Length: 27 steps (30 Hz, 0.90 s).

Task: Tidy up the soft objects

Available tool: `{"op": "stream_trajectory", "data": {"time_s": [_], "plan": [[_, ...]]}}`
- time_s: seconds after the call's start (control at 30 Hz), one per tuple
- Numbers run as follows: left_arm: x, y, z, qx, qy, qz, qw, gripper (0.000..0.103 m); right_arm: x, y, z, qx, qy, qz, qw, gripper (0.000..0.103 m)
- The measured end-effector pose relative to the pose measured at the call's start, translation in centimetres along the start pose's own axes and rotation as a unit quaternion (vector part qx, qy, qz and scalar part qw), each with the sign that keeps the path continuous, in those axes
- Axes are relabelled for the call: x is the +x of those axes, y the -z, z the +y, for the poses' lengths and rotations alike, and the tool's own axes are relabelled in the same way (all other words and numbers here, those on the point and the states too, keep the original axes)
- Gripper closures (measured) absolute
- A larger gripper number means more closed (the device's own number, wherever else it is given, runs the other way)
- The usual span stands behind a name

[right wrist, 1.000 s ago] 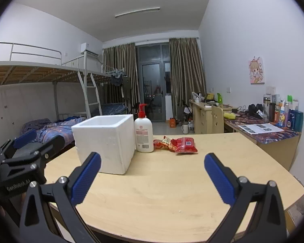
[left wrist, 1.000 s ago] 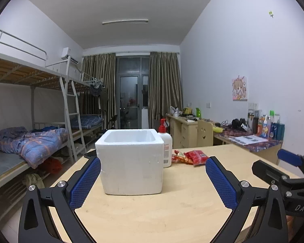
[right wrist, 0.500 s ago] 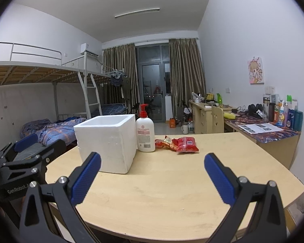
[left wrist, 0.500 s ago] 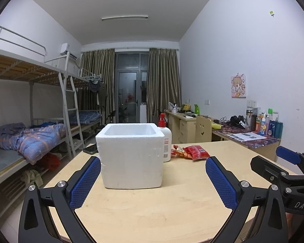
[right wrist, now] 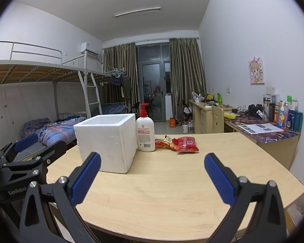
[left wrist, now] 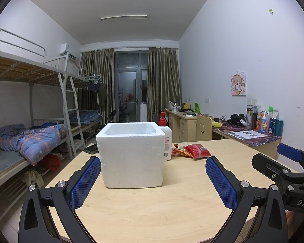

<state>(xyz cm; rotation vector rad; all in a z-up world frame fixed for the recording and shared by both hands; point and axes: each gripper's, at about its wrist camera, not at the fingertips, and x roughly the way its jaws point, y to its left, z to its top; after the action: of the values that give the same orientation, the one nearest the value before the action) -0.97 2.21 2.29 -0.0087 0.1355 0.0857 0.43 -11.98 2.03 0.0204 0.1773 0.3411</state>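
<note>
A white foam box [left wrist: 131, 154] stands open-topped on the wooden table [left wrist: 172, 208]; it also shows in the right wrist view [right wrist: 107, 141]. Behind it to the right stands a white pump bottle with a red top [right wrist: 145, 131], also seen in the left wrist view [left wrist: 167, 139]. Two red snack packets [right wrist: 180, 143] lie flat right of the bottle, also in the left wrist view [left wrist: 192, 151]. My left gripper [left wrist: 153, 180] is open and empty in front of the box. My right gripper [right wrist: 152, 177] is open and empty over the table's near part.
A dark phone [left wrist: 90, 148] lies on the table left of the box. A bunk bed with bedding [left wrist: 30, 137] runs along the left wall. Desks with bottles and papers [right wrist: 273, 121] line the right wall. The table's curved front edge [right wrist: 172, 237] is just below my right gripper.
Both views have tilted slightly upward and drifted a little; the box sits a bit lower in the left wrist view. Both grippers stay open and empty.
</note>
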Motion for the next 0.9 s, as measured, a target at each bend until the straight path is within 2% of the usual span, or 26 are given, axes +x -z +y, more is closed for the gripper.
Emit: {"op": "stream_trajectory", "data": {"time_s": [0.9], "plan": [[0.08,0.03,-0.02,0.000,0.001,0.003,1.0000,0.000,0.18,-0.09,0.24,-0.003,-0.003,0.006,1.000,0.000]]}}
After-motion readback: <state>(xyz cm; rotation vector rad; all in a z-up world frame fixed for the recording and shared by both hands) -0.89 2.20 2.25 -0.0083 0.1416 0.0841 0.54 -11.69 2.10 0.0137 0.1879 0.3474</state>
